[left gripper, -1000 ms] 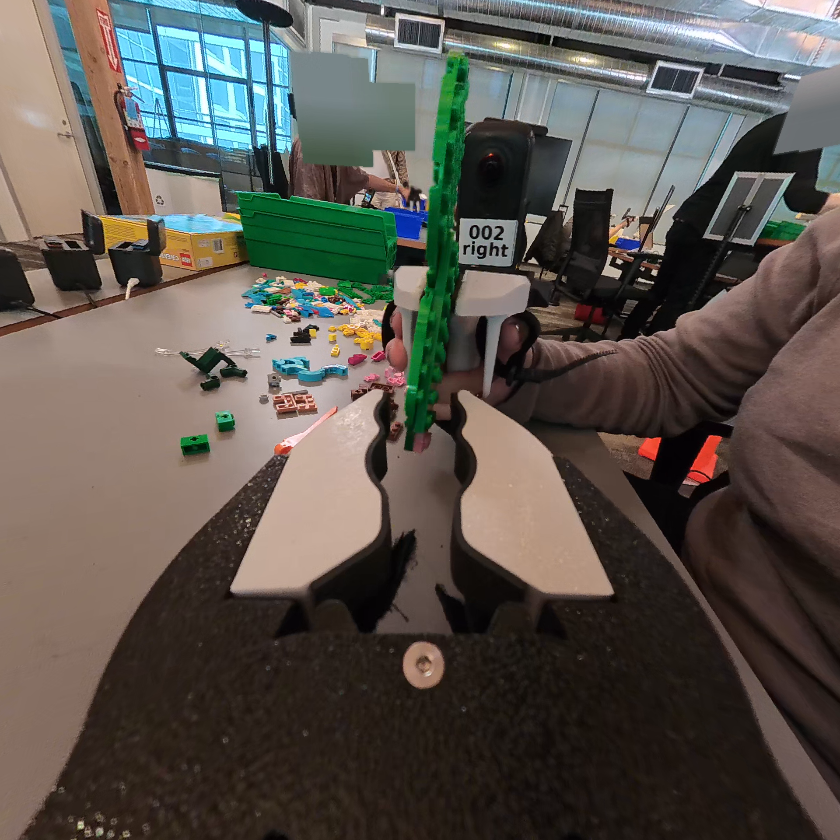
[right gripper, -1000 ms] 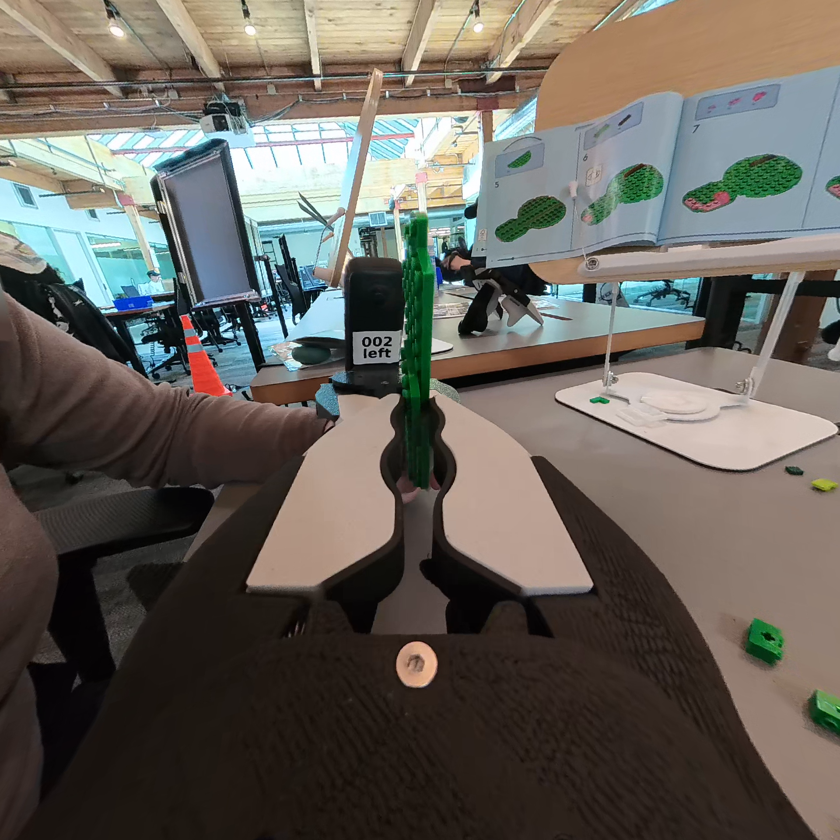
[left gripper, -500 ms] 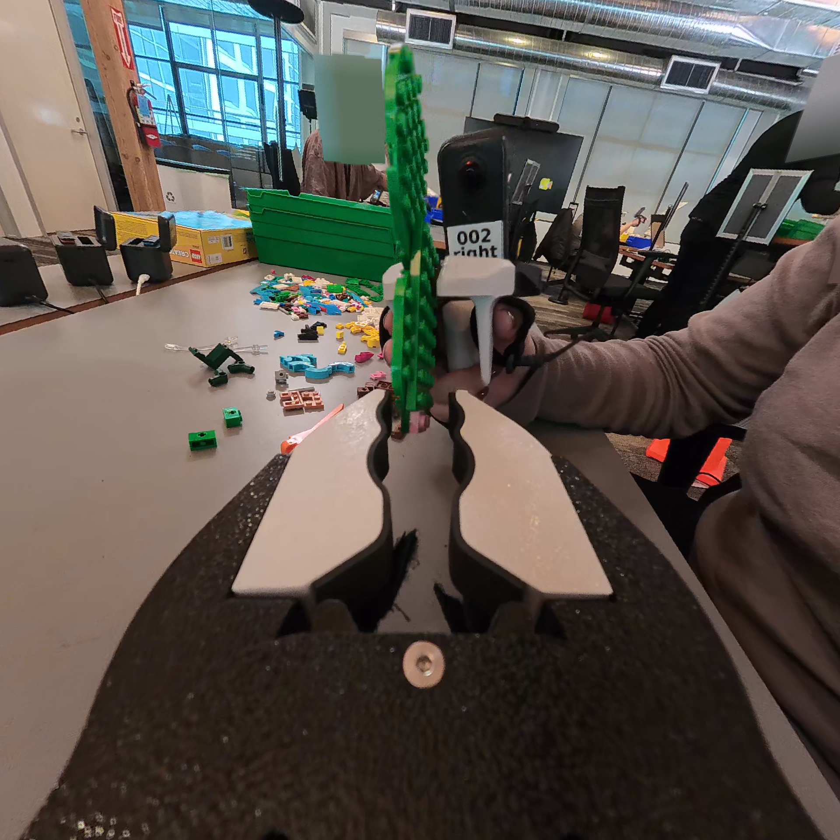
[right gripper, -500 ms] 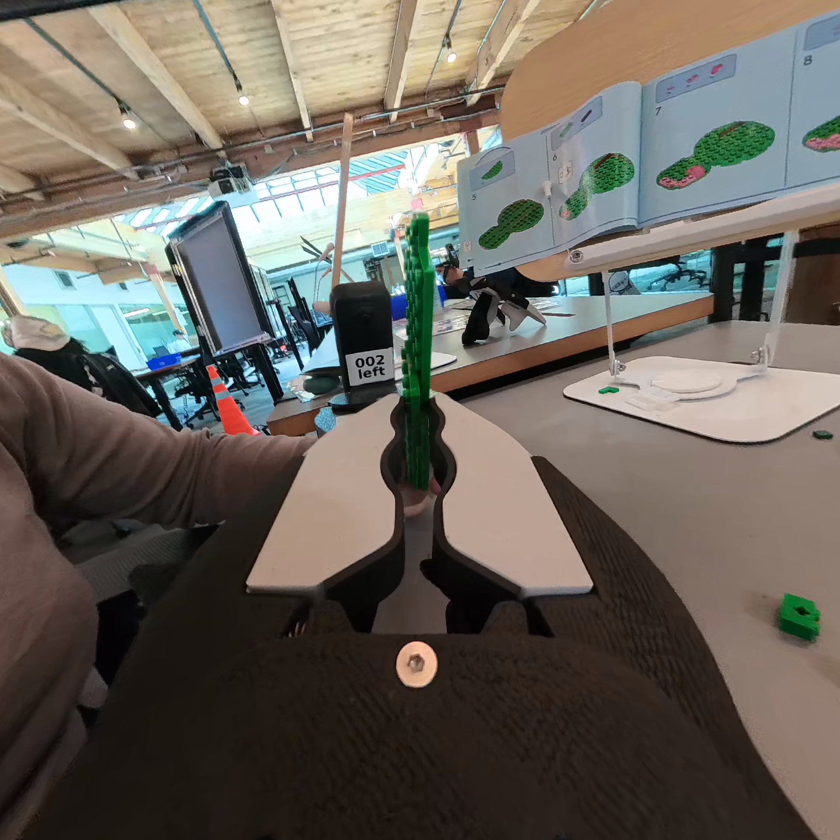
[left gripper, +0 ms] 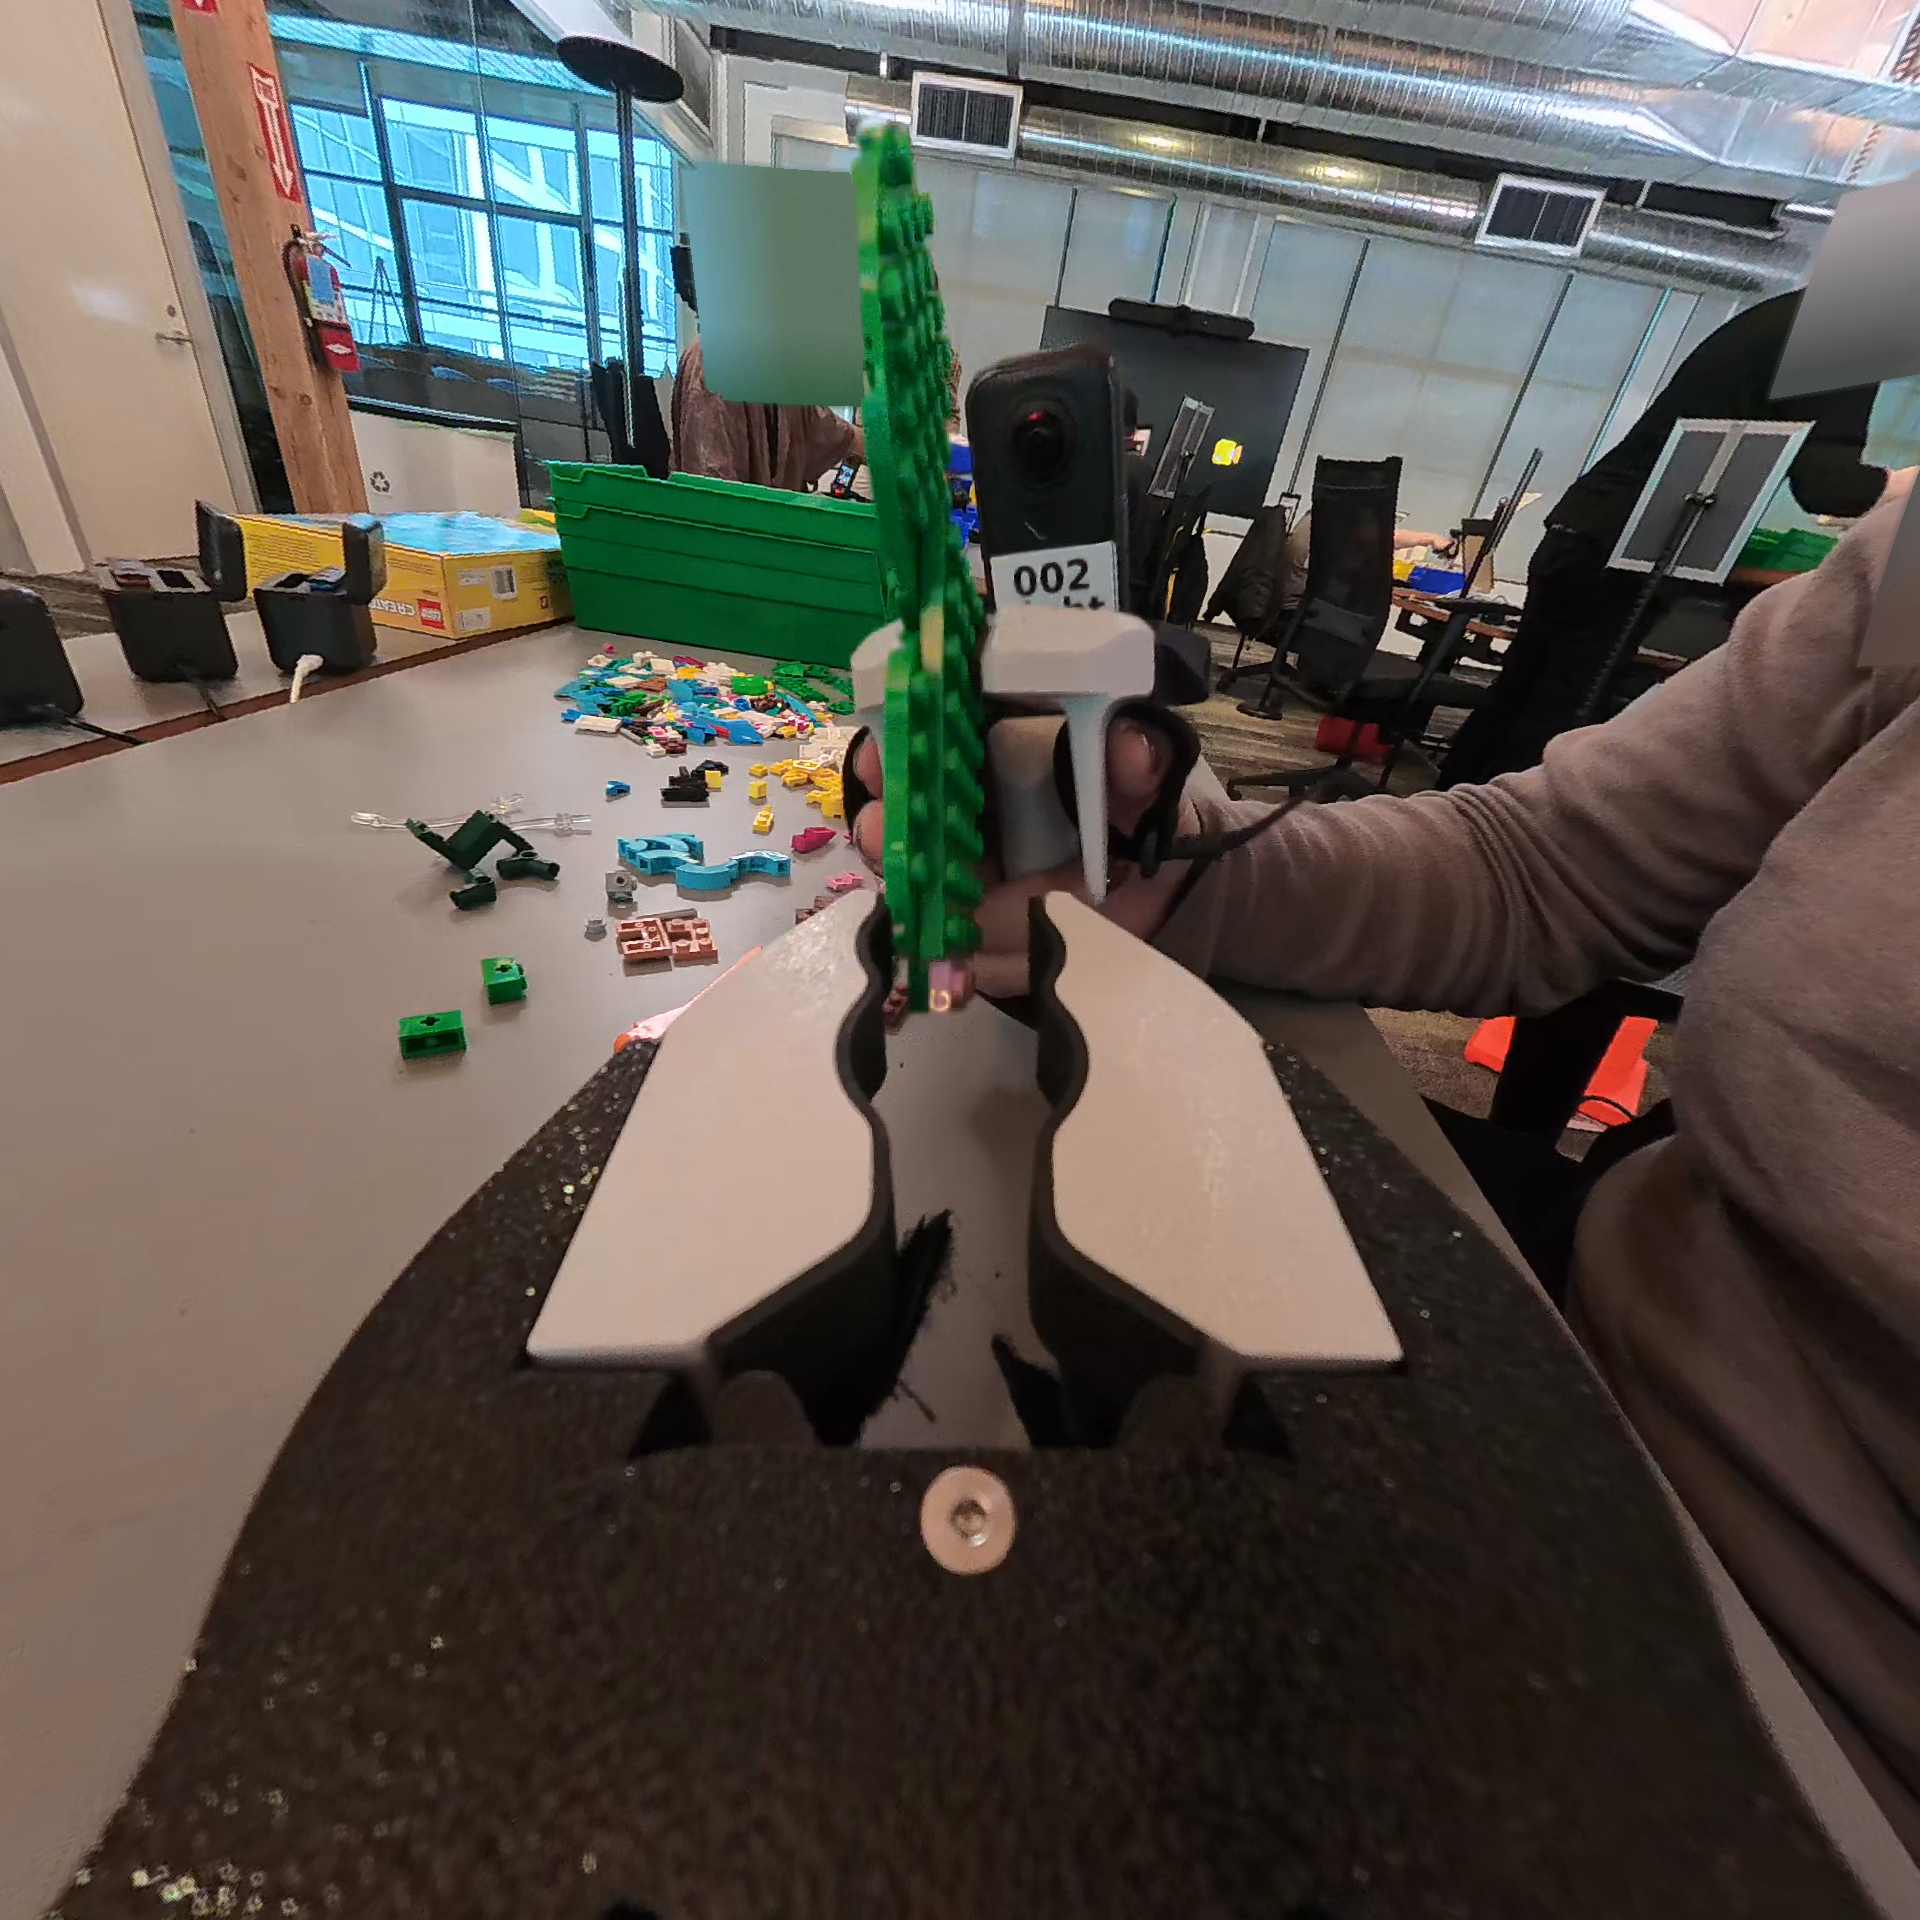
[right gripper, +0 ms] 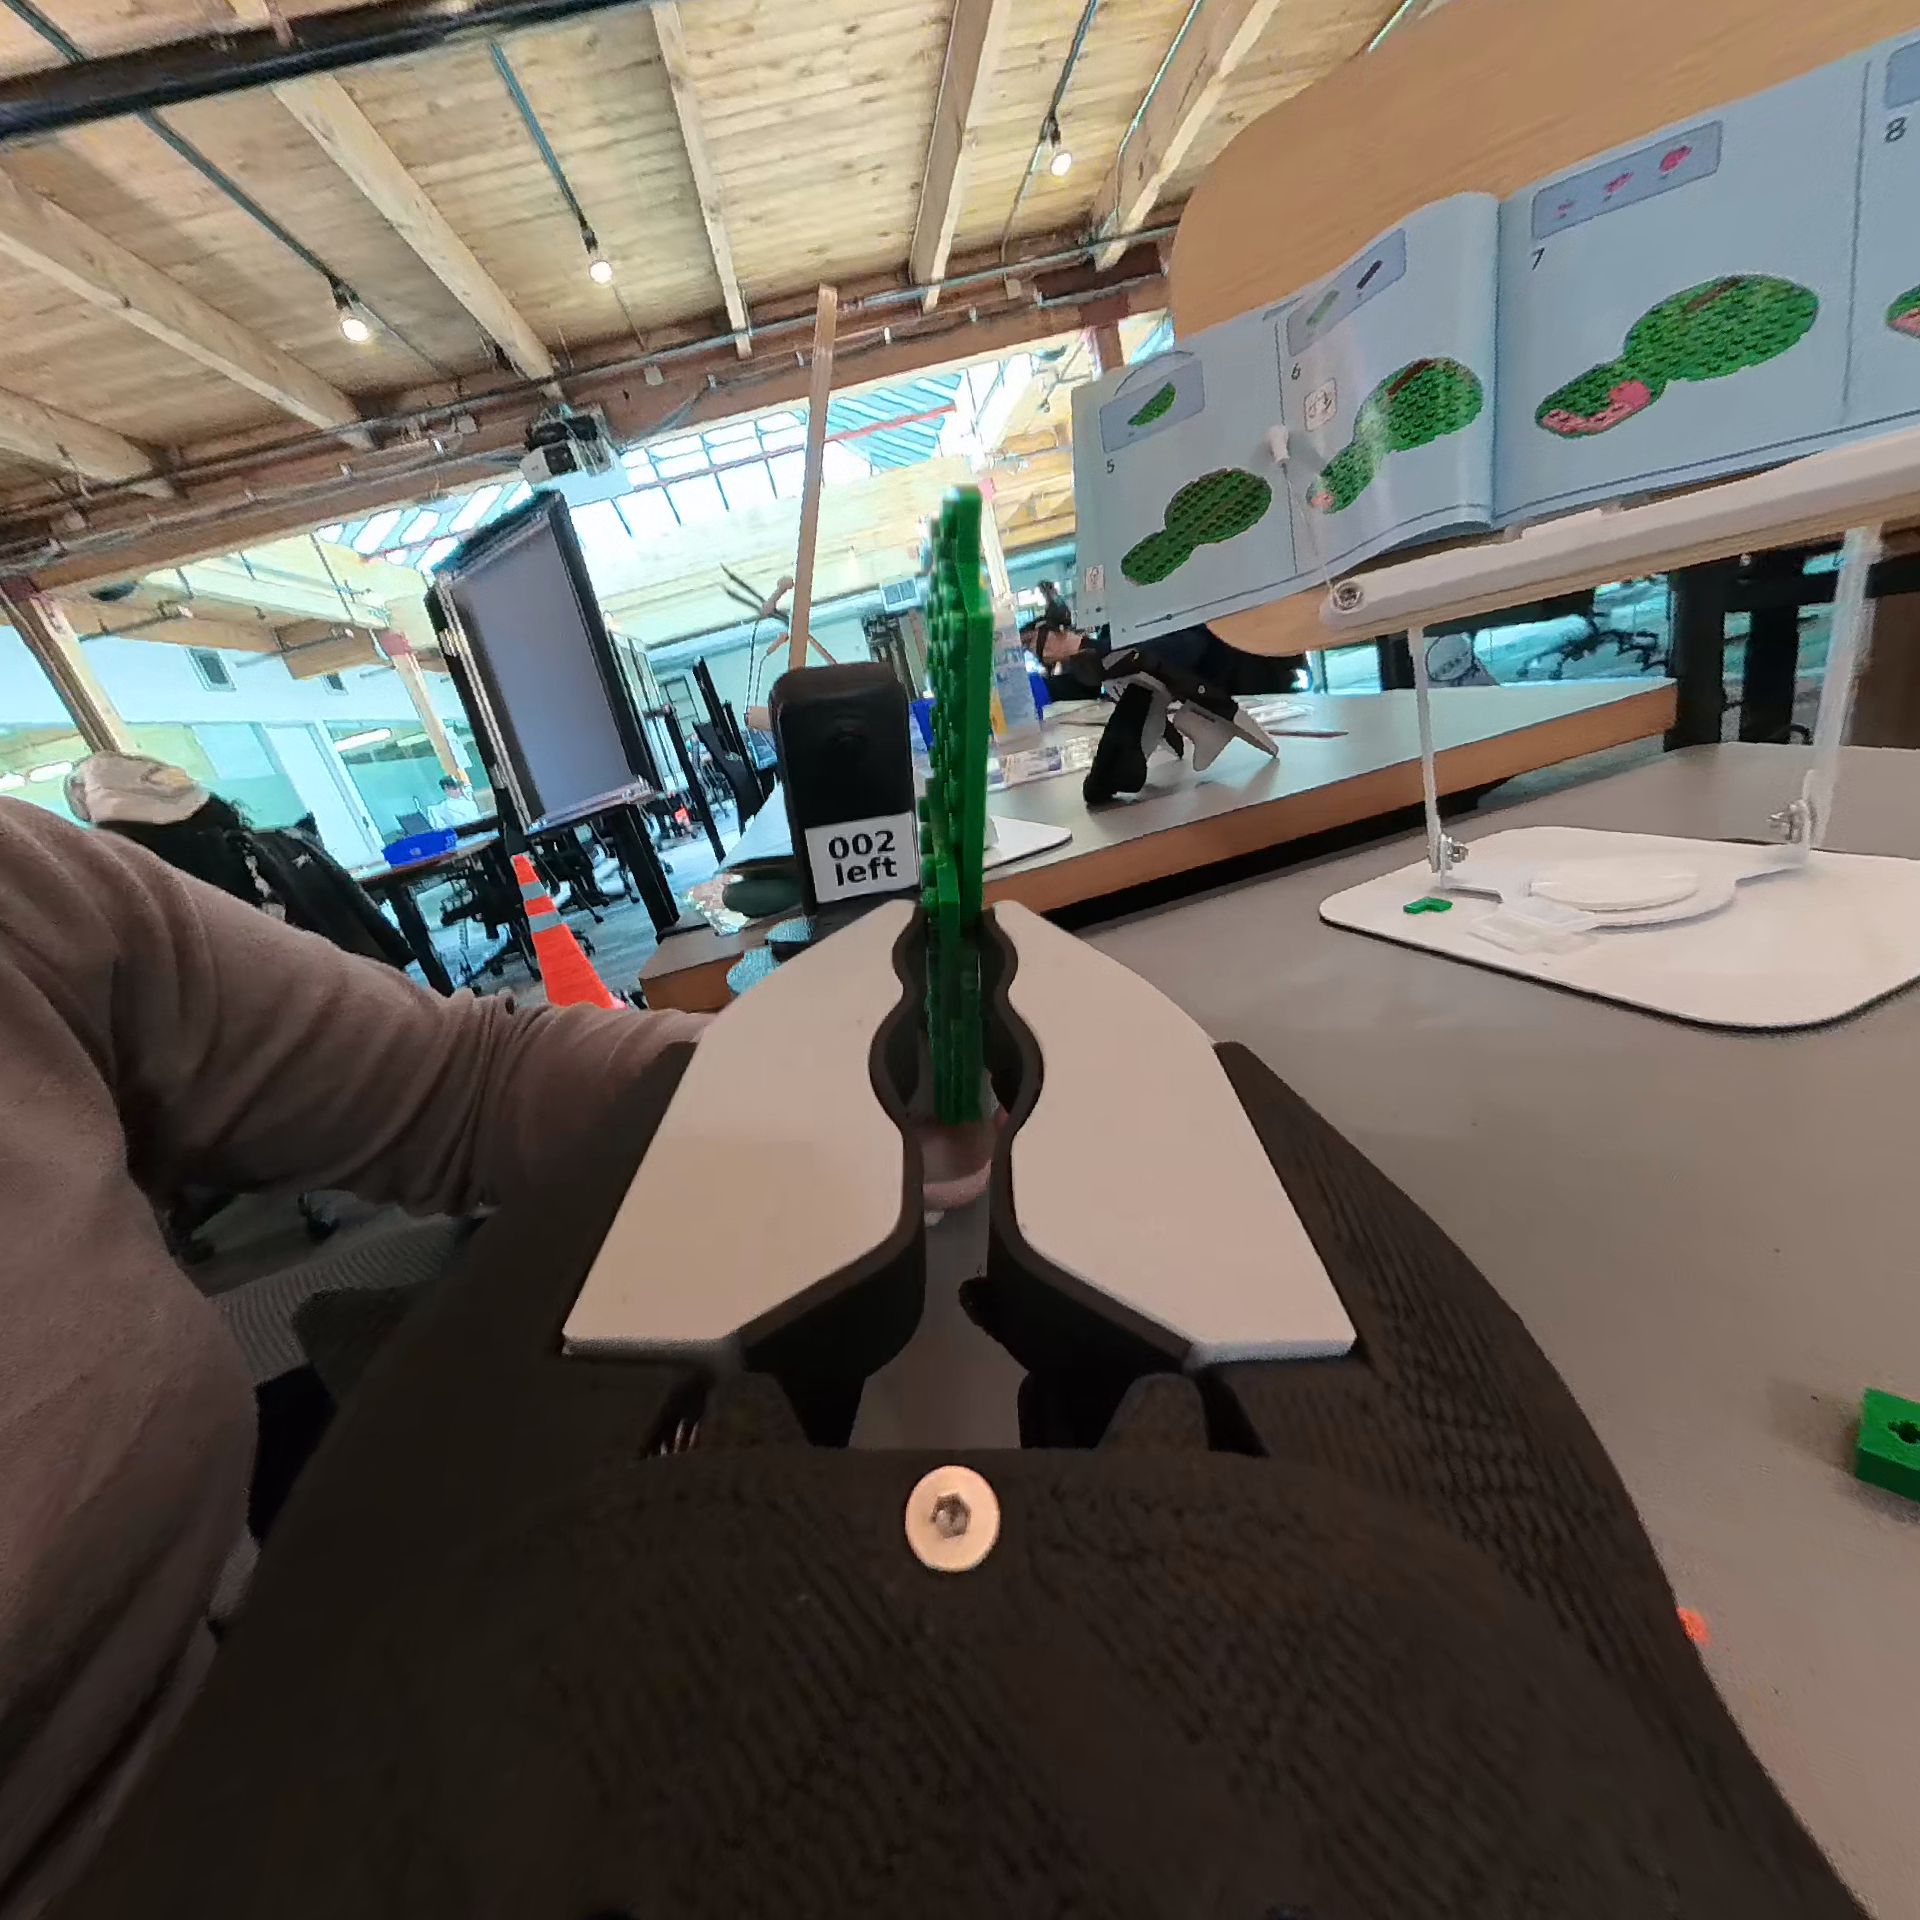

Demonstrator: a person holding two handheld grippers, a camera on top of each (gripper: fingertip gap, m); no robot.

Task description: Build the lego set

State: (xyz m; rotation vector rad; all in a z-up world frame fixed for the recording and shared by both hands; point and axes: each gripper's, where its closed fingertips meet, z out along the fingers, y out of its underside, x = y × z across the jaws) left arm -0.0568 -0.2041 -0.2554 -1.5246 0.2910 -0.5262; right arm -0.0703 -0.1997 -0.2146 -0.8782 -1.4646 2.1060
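A large green studded plate (left gripper: pixel 925 623) stands on edge above the grey table (left gripper: pixel 208 1039). My right gripper (right gripper: pixel 954 920) is shut on it, and the plate (right gripper: pixel 956 727) rises upright from between the fingers. A small pink piece (left gripper: pixel 948 982) is fixed at the plate's lower end, and it also shows in the right wrist view (right gripper: pixel 956 1164). My left gripper (left gripper: pixel 956 914) is open. The plate's lower end sits in the gap near its left finger, and I cannot tell if it touches. The right gripper (left gripper: pixel 1039 675) faces me, held by a hand.
Loose bricks lie in a pile (left gripper: pixel 707 707) in front of a green bin (left gripper: pixel 717 561) and a yellow box (left gripper: pixel 436 571). Two small green bricks (left gripper: pixel 431 1034) lie closer. An instruction booklet (right gripper: pixel 1455 395) rests on a white stand (right gripper: pixel 1662 935). A green brick (right gripper: pixel 1886 1444) lies at right. There is about 4 centimeters between the tips of the two grippers. The green brick (right gripper: pixel 1886 1444) is about 15 centimeters from my left fingertips. The left camera catches it too, in the left wrist view (left gripper: pixel 423 1037).
The right gripper has tipped the green plate's top from the right over to the left, then nearer upright. The left gripper stays open around the plate's lower end.
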